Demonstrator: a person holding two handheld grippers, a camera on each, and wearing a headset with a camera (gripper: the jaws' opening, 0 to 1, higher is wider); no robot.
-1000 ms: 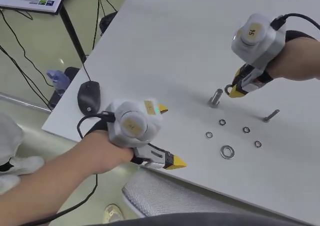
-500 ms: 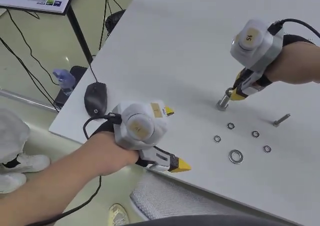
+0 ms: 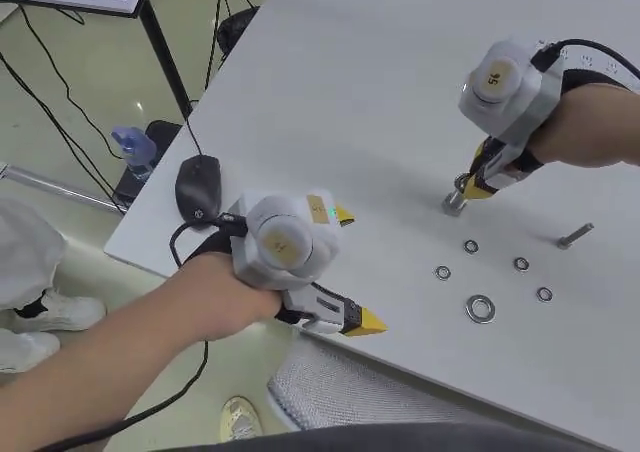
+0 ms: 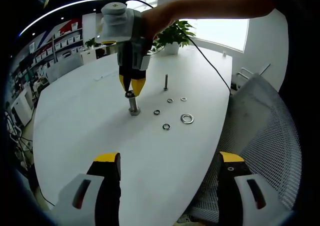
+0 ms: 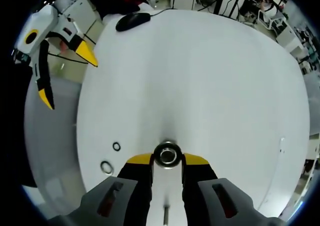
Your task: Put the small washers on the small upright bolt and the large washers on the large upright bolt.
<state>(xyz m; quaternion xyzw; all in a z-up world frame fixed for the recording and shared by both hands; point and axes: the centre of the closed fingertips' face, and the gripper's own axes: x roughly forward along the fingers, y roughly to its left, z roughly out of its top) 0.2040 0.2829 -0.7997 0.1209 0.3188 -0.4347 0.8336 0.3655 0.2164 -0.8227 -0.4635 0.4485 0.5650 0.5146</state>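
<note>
As seen in the head view, found the right gripper's [image 3: 478,185] jaws clamped on a large washer [image 3: 462,182] just above the large upright bolt [image 3: 455,205] on the counter [image 3: 350,92], and the left gripper [image 3: 356,268] well apart near the counter's edge, jaws spread wide and empty. In the left gripper view, saw that bolt's long axis vertical, straight below the washer, with the small upright bolt [image 4: 165,82], four small washers [image 4: 157,112] and a second large washer [image 4: 187,118] beside it; judged a straight drop enough. In the right gripper view, looked down through the washer's hole, seemingly centred over the bolt.
</note>
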